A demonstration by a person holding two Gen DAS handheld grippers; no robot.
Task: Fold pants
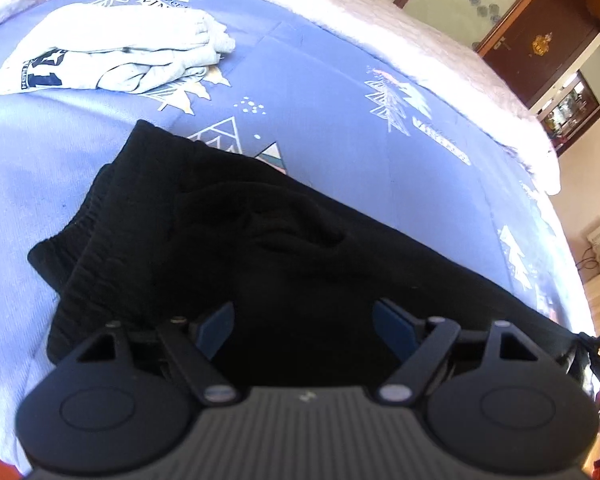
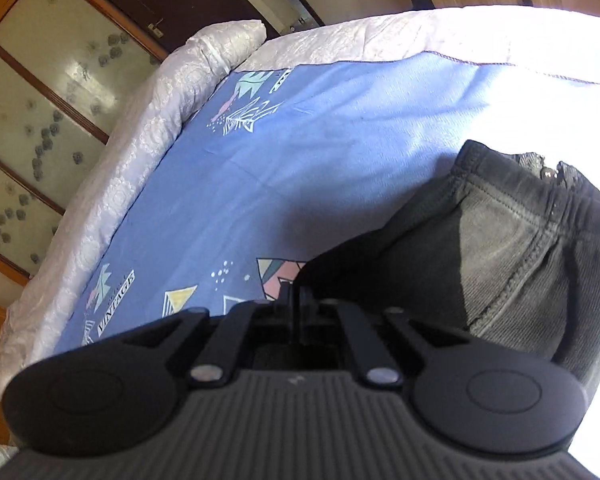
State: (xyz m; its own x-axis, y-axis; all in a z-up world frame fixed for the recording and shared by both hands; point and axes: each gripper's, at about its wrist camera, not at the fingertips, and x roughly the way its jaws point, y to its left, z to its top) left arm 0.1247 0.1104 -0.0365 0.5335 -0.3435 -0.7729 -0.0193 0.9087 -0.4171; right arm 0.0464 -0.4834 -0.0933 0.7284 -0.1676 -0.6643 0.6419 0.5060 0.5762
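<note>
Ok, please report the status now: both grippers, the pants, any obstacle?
Left gripper open above black pants. Right gripper shut on pants edge. Folded grey-white garment lies apart on blue bedsheet.

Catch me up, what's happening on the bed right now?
A person with two handheld grippers is folding black fabric pants on a blue patterned bedspread. The left gripper hovers open over the pants. The right gripper is shut, apparently pinching the dark fabric's edge. A folded pale grey garment lies further up the bed.
</note>
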